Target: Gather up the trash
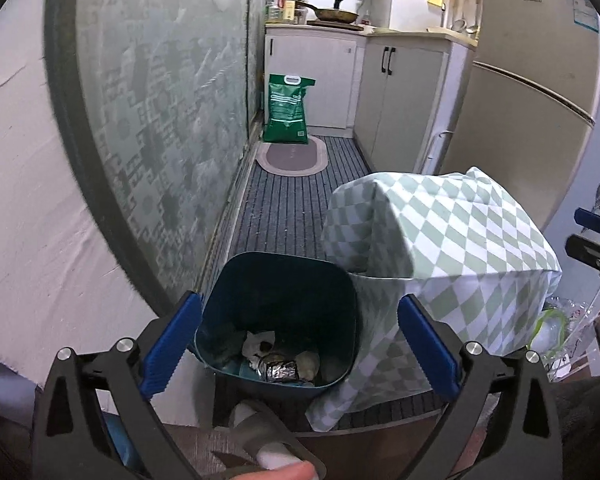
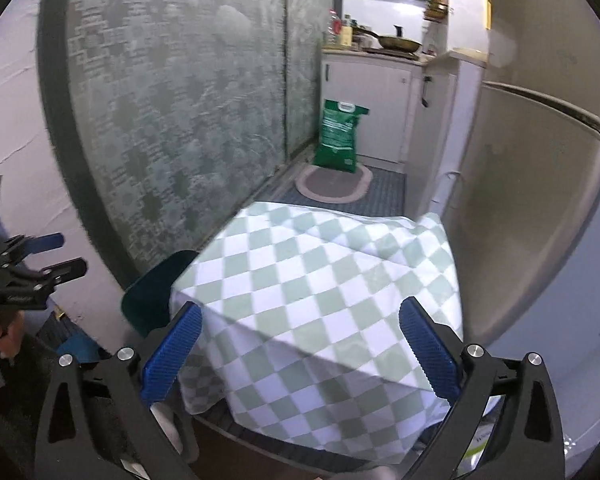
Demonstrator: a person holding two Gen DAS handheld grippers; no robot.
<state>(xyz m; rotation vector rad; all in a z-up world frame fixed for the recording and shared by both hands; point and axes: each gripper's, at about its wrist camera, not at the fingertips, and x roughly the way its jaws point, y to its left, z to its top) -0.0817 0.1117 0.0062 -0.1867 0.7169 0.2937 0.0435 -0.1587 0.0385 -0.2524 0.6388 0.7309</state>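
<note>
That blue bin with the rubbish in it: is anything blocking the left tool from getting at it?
Nothing visible blocks it. The left tool hangs open and empty right above the blue bin, whose mouth is uncovered. The checkered cloth drapes beside the bin's right wall, not over the opening.

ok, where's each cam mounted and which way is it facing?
Left wrist: on the left gripper, angled down into the bin of trash beside the checked cloth; own open blue fingers, a foot below, right gripper at the right edge.
Right wrist: on the right gripper, angled down over the cloth; own open fingers, left gripper and hand at the left edge.
Shared: cloth, bin, green bag, oval mat, fridge, kitchen counter.
</note>
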